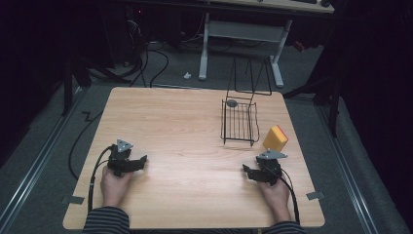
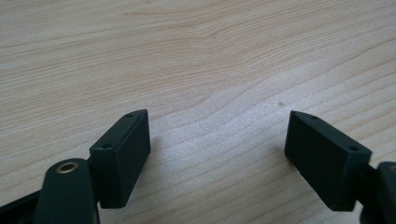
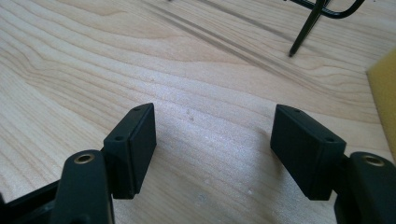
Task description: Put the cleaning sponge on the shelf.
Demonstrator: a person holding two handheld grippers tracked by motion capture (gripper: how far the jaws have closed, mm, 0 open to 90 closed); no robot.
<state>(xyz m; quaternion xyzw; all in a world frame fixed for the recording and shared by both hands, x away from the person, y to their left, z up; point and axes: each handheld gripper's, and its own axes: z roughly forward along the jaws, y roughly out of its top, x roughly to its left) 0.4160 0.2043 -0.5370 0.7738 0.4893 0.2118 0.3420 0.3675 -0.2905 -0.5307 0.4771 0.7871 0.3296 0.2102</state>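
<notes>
Two black grippers rest low on the pale wooden table (image 1: 185, 126), one in each hand, and no brand, label or readable writing shows on anything here. In the high view the left gripper (image 1: 141, 161) sits near the table's front left, a grey three-cornered plate on its top and a black cable trailing back past the striped sleeve; the right gripper (image 1: 247, 170) sits near the front right, built the same way. Both stand open with nothing between their jaws: in the left gripper view the left gripper (image 2: 217, 154) shows two blocky, matte black pads spread wide over bare wood grain, and in the right gripper view the right gripper (image 3: 212, 149) shows the same wide gap over the boards. Nearest to the right gripper is a sponge (image 1: 275, 138), a soft-looking yellow block with an orange-red top edge (it stands tilted on the table just beyond the gripper, apart from it), and its yellow face enters at the right margin of the right gripper view (image 3: 385, 98). Beside the sponge, toward the table's middle, stands a black wire basket (image 1: 239, 122) with thin rod walls, a tall looped handle frame behind it and a small grey round thing (image 1: 232, 103) at its far corner.
</notes>
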